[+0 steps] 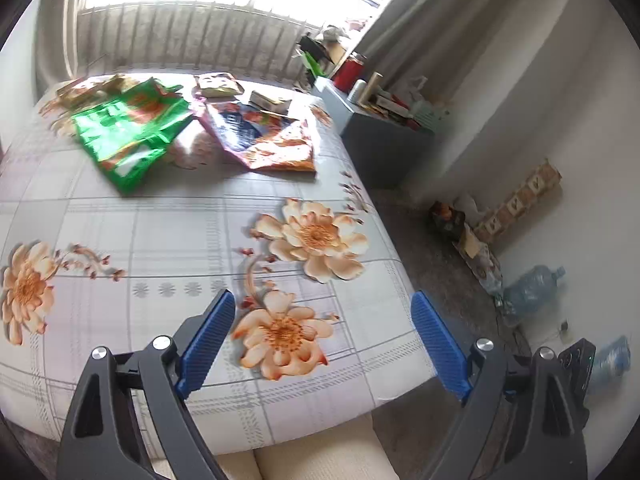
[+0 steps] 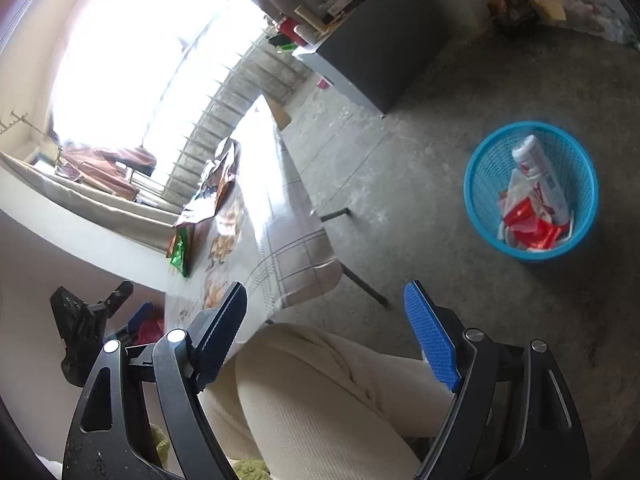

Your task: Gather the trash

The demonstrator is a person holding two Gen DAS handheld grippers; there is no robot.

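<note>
A green snack bag (image 1: 128, 136) and an orange and blue snack bag (image 1: 264, 136) lie flat at the far side of the floral-cloth table (image 1: 160, 240). Small boxes (image 1: 218, 85) lie behind them. My left gripper (image 1: 324, 322) is open and empty above the table's near edge. My right gripper (image 2: 326, 320) is open and empty, held over the person's lap beside the table. A blue mesh basket (image 2: 480, 200) stands on the floor to the right, holding a white bottle (image 2: 540, 172) and red and white wrappers. The snack bags (image 2: 182, 248) show edge-on in the right wrist view.
A grey cabinet (image 1: 380, 140) with clutter on top stands beyond the table's right end. Plastic bottles (image 1: 532, 288) and boxes lie on the floor along the wall. The person's cream trousers (image 2: 340, 400) fill the space below my right gripper. Table legs (image 2: 364, 280) reach the concrete floor.
</note>
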